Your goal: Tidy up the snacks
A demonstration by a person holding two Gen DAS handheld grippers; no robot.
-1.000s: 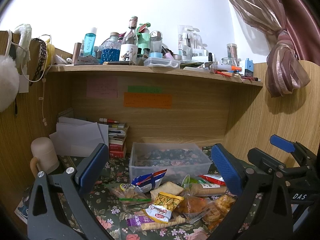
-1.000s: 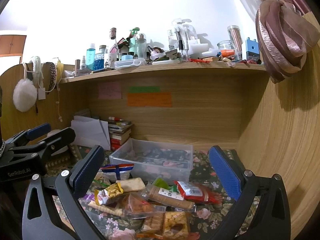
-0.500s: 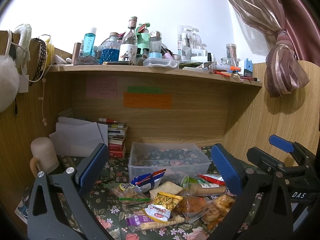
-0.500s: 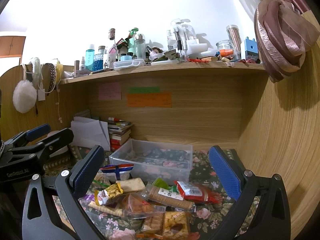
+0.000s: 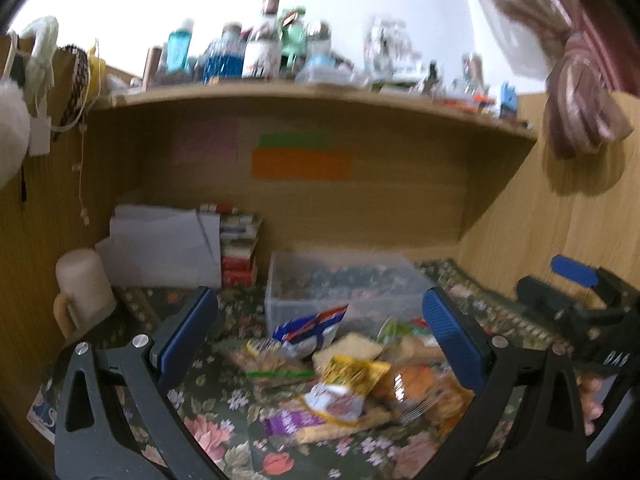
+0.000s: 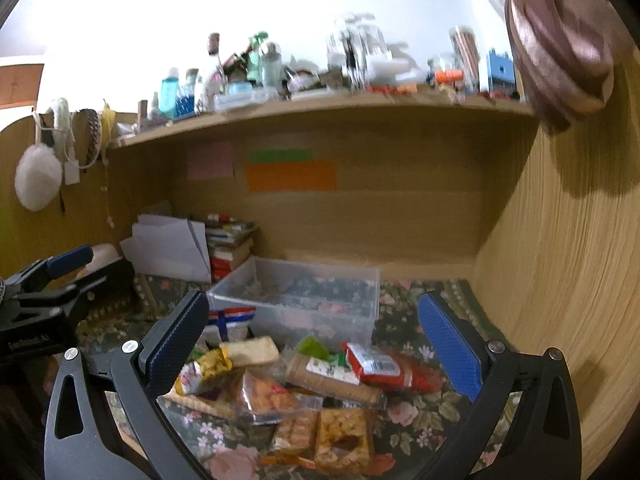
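Note:
A pile of wrapped snacks (image 5: 344,376) lies on the floral cloth in front of a clear plastic box (image 5: 340,284) that holds nothing. The right wrist view shows the same snack pile (image 6: 296,384) and the clear box (image 6: 304,296). My left gripper (image 5: 320,332) hangs open above and before the pile, nothing between its blue pads. My right gripper (image 6: 312,336) is open too, over the pile. A red packet (image 6: 380,368) lies on the pile's right side, a blue-and-white bag (image 5: 310,326) leans near the box's front wall. Both views are blurred.
A wooden shelf (image 5: 304,92) overhead carries several bottles. Stacked books (image 5: 238,248) and white papers (image 5: 160,252) stand at the back left, a cream mug (image 5: 82,292) further left. A wooden side wall (image 6: 560,280) closes the right. A tied curtain (image 6: 560,40) hangs above it.
Both cameras have tipped down and moved slightly toward the snack pile, and the views have gone blurred. Both grippers stay open. Nothing on the cloth has shifted.

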